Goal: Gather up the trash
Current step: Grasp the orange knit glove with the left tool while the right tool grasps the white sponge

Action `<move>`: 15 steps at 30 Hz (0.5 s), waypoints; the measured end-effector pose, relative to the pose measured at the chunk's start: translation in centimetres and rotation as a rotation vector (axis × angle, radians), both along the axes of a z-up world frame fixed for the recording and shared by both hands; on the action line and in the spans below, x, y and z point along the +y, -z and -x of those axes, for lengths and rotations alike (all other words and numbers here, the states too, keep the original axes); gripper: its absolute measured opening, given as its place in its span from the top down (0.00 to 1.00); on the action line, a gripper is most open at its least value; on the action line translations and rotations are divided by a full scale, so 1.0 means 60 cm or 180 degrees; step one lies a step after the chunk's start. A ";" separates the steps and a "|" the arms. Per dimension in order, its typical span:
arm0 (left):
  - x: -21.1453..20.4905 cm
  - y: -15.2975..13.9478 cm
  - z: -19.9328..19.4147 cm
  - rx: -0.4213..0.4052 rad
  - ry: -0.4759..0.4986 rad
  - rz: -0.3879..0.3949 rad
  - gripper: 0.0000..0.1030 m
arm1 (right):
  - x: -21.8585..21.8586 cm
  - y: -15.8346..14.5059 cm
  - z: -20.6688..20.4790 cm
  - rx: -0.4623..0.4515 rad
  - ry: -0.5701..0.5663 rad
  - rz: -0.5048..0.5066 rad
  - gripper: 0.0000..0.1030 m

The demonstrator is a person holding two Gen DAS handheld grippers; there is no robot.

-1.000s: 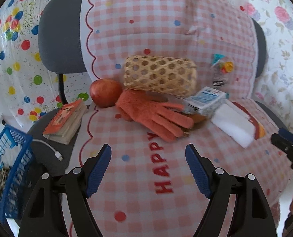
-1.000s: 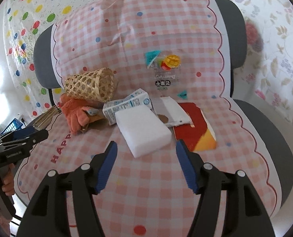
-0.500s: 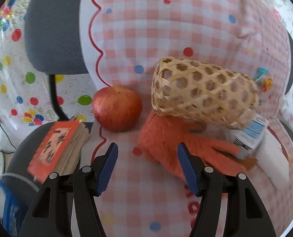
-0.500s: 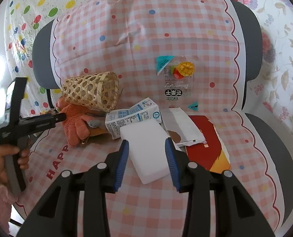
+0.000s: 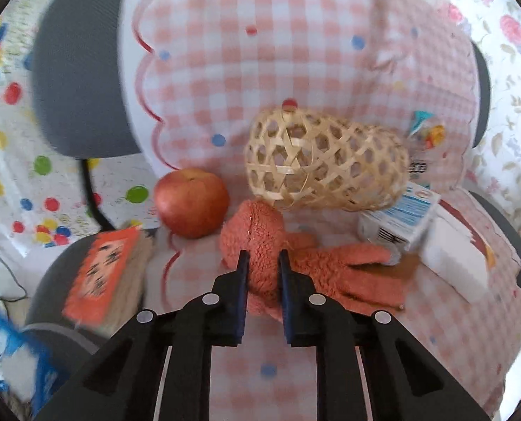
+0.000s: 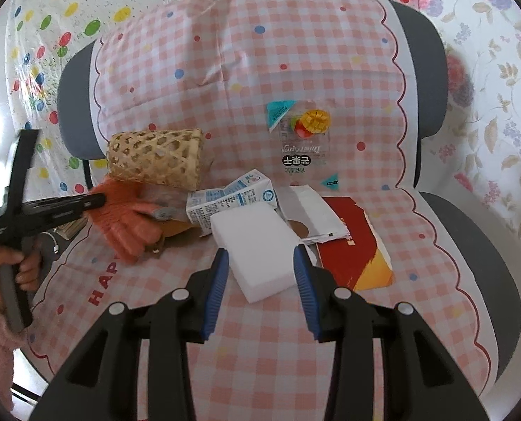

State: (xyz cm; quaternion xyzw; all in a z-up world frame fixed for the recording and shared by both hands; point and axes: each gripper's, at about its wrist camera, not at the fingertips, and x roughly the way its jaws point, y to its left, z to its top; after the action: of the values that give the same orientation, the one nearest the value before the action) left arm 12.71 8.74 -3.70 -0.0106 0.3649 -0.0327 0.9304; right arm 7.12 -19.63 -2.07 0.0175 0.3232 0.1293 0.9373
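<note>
My left gripper [image 5: 262,263] is shut on the cuff of an orange fuzzy glove [image 5: 316,273] lying on the checked seat cover; it also shows in the right wrist view [image 6: 95,200] at the glove [image 6: 127,224]. My right gripper [image 6: 260,263] is open, its jaws on either side of a white foam block [image 6: 257,245]. A milk carton [image 6: 232,198], a clear drink pouch [image 6: 301,140], a white wrapper [image 6: 313,210] and a red torn packet [image 6: 351,242] lie nearby.
A woven bamboo basket [image 5: 327,161] lies on its side behind the glove. A red apple [image 5: 192,207] and an orange book [image 5: 106,273] sit at the left. A blue crate [image 5: 11,361] stands low left. The chair's grey edges frame the cover.
My left gripper has shut on the glove's cuff, having moved in from open. My right gripper has advanced so its jaws flank the foam block.
</note>
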 end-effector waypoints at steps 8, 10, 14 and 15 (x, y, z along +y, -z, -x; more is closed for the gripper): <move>0.013 -0.047 0.146 -0.0270 -0.0086 0.0081 0.84 | -0.003 0.007 0.023 0.0020 -0.0037 0.0001 0.54; 0.007 -0.041 0.162 -0.0280 -0.0100 0.0085 0.84 | 0.002 0.012 0.027 0.0046 -0.0073 0.0002 0.53; -0.013 -0.025 0.173 -0.0255 -0.0057 0.0070 0.83 | 0.014 0.018 0.029 0.0093 -0.0153 0.0005 0.51; -0.017 -0.021 0.174 -0.0232 -0.0020 0.0104 0.83 | 0.015 0.020 0.027 0.0101 -0.0155 0.0010 0.50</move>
State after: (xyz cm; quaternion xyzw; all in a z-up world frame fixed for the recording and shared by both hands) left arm 2.29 7.73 -2.45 -0.0257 0.3302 -0.0360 0.9429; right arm 5.52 -18.74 -3.25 0.0102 0.3385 0.1512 0.9287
